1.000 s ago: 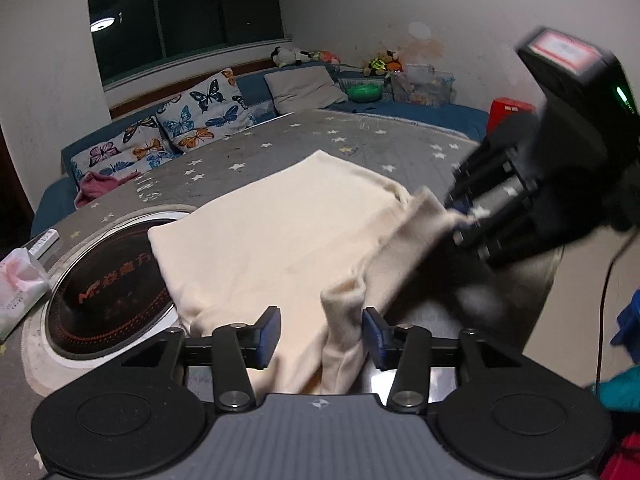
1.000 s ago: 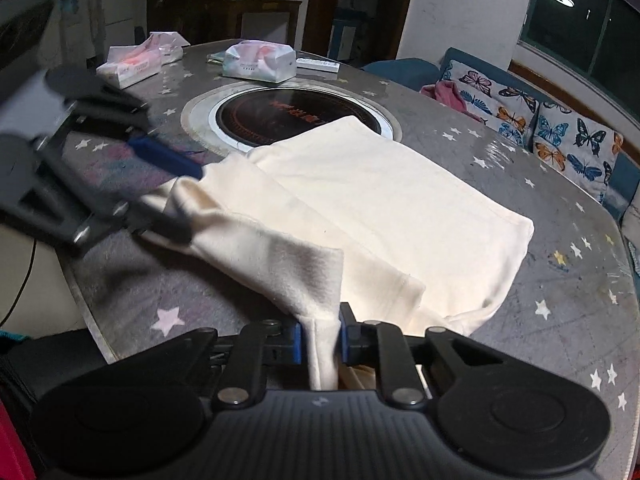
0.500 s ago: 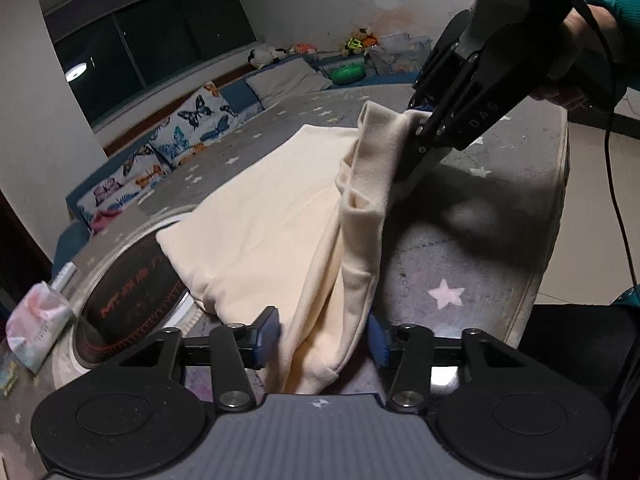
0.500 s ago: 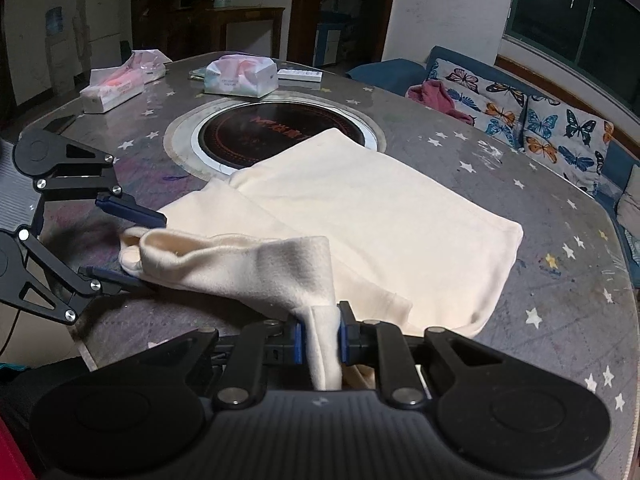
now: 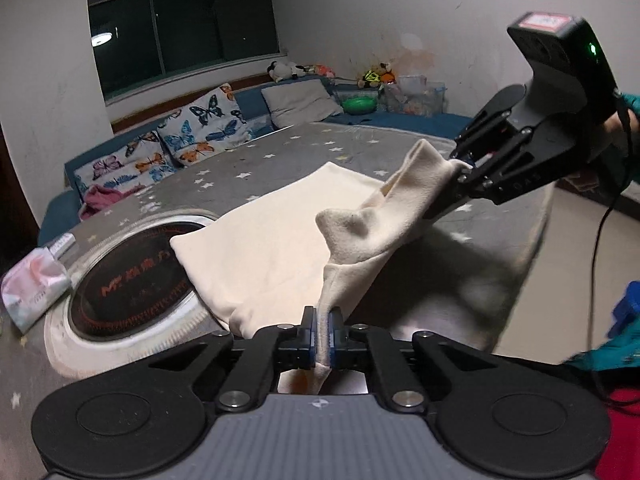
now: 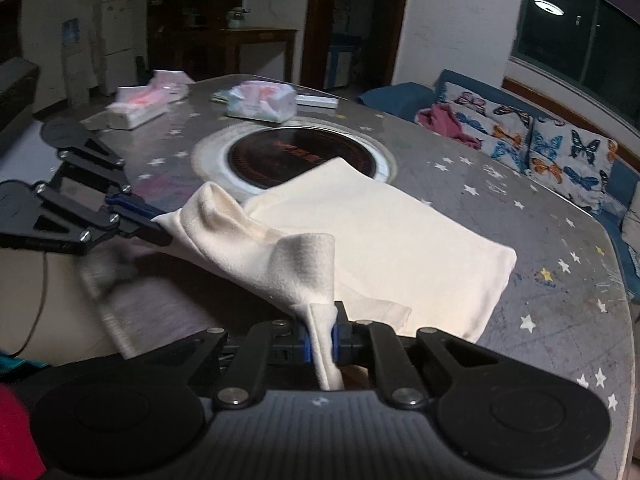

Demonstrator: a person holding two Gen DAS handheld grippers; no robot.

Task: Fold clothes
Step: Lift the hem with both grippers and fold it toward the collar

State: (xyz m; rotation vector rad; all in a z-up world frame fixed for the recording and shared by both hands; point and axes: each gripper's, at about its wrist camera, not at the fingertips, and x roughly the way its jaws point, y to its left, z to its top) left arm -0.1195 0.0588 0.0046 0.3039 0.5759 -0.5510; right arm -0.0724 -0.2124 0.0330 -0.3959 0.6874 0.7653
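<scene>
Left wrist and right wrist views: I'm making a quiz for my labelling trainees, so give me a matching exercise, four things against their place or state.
Things:
1. cream garment
2. left gripper
3. pink cloth
4. tissue pack

States:
A. on the table beyond the round cooktop
B. partly folded flat, one edge lifted
C. crumpled on the sofa by the butterfly cushions
D. shut on the garment's edge

Pairs: 1-B, 2-D, 3-C, 4-A
</scene>
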